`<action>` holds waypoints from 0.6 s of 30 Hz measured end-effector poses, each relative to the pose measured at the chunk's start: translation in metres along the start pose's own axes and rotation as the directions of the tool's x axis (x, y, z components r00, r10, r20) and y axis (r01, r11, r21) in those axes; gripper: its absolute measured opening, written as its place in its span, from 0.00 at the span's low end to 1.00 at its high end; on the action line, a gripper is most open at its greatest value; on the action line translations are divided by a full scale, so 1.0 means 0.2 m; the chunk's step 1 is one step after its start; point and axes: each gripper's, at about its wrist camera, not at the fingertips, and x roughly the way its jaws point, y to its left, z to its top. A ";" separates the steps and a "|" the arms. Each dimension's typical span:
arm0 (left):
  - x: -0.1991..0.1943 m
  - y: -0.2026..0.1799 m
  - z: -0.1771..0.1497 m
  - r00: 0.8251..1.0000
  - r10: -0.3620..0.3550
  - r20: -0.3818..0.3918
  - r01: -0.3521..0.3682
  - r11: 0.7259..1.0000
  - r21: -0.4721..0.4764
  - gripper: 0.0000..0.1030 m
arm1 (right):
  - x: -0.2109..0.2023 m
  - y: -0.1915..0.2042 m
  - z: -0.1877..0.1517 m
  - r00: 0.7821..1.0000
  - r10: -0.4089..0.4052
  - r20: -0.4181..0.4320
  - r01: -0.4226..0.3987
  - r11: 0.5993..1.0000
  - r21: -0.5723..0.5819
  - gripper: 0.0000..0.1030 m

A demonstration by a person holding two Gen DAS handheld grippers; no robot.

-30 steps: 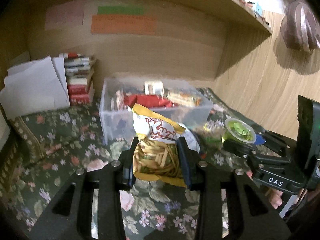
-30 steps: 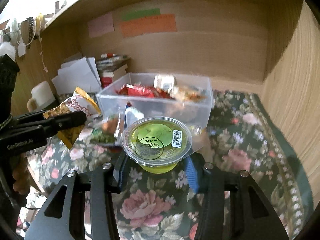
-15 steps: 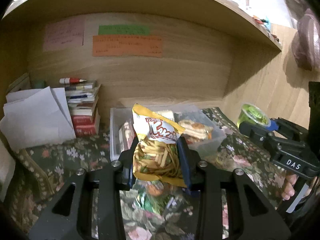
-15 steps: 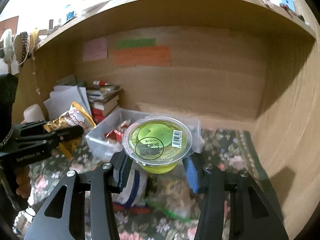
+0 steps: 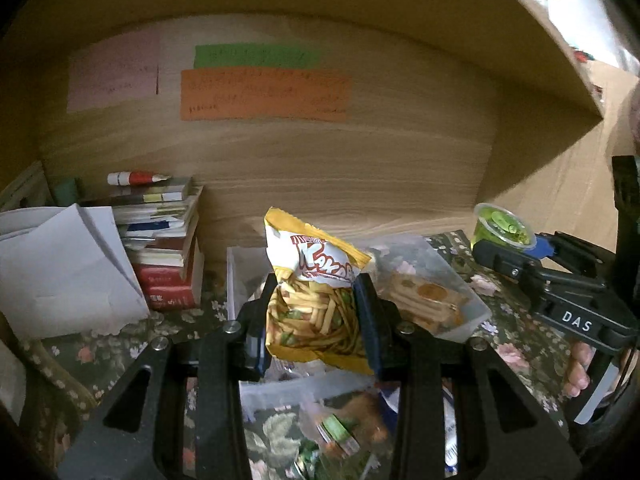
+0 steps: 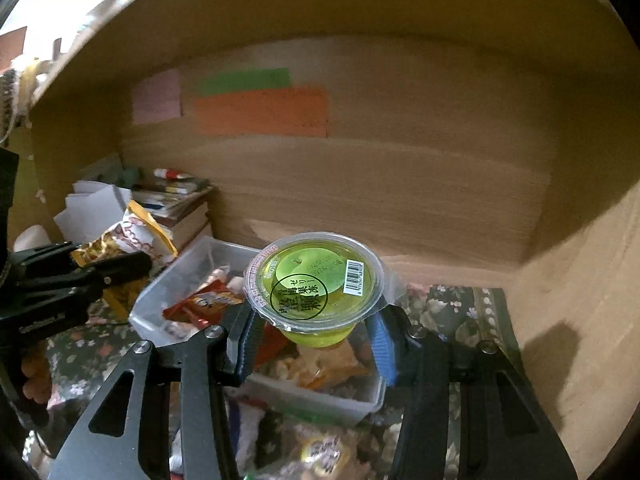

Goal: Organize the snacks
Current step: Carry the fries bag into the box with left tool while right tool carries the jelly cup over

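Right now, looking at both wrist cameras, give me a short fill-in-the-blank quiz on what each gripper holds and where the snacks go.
1. The left gripper is shut on a yellow bag of ____ snacks.
2. The right gripper holds a jelly cup coloured ____.
3. Below both sits a clear plastic ____ of snacks.
4. The widest note on the back wall is ____.

Missing words: fries; green; bin; orange
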 end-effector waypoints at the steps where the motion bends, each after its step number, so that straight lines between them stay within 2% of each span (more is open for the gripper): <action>1: 0.03 0.01 0.01 1.000 0.003 -0.007 -0.003 1.000 -0.002 0.35 | 0.03 -0.01 0.01 1.000 0.000 -0.010 0.000 1.000 0.005 0.42; 11: 0.30 0.10 0.03 0.995 0.005 -0.098 -0.007 1.000 -0.025 0.35 | 0.31 -0.10 0.02 0.991 -0.033 -0.131 0.036 0.999 0.020 0.42; 18: 0.41 0.12 0.02 0.990 0.002 -0.138 -0.006 1.000 -0.025 0.36 | 0.47 -0.12 0.03 0.979 -0.040 -0.201 0.042 0.999 0.006 0.43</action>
